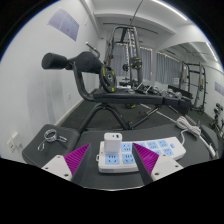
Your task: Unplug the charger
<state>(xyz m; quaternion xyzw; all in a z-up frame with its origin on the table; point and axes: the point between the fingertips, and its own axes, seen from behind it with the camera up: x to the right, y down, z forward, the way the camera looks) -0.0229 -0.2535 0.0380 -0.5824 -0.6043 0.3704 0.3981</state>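
Note:
A white charger (114, 139) is plugged upright into the far end of a white power strip (112, 160) with pale blue sockets. The strip lies on a grey surface (60, 150), running lengthwise between my fingers. My gripper (113, 166) is open. Its magenta pads (78, 157) stand wide apart on either side of the strip, with a gap on each side. The charger sits just ahead of the fingertips and is not touched. The charger's cable does not show.
A black exercise machine with a padded seat (70, 63) stands beyond the surface. A coiled cable and small items (48, 136) lie to the left. White cables (186, 124) and a pale blue-white object (172, 150) lie to the right.

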